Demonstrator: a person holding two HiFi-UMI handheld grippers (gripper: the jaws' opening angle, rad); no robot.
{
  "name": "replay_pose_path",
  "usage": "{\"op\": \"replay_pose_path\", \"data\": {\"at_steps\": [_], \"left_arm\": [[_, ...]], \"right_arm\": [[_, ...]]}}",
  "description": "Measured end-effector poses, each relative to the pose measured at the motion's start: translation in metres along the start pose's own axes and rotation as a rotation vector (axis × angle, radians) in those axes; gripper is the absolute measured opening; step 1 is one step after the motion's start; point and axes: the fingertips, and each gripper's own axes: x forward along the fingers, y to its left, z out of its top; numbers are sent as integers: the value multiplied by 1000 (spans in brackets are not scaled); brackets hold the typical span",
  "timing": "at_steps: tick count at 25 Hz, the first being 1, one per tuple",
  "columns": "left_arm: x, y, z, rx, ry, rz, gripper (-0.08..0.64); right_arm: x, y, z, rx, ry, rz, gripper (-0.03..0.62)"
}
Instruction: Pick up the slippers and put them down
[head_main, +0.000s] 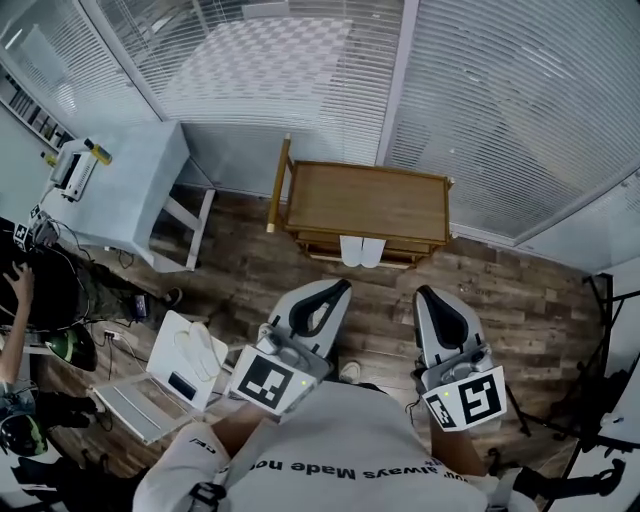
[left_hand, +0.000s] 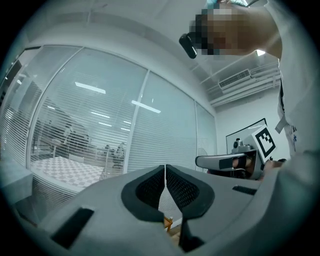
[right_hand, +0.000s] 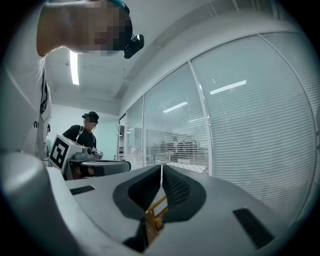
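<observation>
A pair of white slippers (head_main: 360, 250) pokes out side by side from the lower shelf at the front of a low wooden cart (head_main: 365, 203). Both grippers are held level in front of the person's chest, pointing at the cart and short of it. My left gripper (head_main: 338, 289) is shut and empty; in the left gripper view its jaws (left_hand: 165, 171) meet at a thin seam. My right gripper (head_main: 424, 294) is shut too, with nothing between its jaws (right_hand: 161, 171). A sliver of the wooden cart (right_hand: 156, 212) shows below them.
Glass walls with blinds (head_main: 500, 90) run behind the cart. A pale blue table (head_main: 130, 185) stands at the left. An open laptop (head_main: 150, 400) and a white box (head_main: 190, 352) lie on the wood floor at the near left. A person (head_main: 15, 300) sits far left. A black stand (head_main: 600, 330) is at the right.
</observation>
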Motion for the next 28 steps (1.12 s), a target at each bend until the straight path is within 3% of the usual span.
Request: {"op": "replay_pose_path", "data": {"at_steps": [8,15,26,28], "left_arm": [[34,100,-3,-36,12,17,18],[69,158,11,-10,-7,0,18],[124,175,4,50,38,-20,17],[132,173,5,26,37,-15,17]], "right_arm": [[108,-16,-2,-8,27,9,17],[172,-39,11,-42,13,-28,17],[201,-93,13,-39,-8,-69,18],[201,-100,14,-37,-1,-57,18]]}}
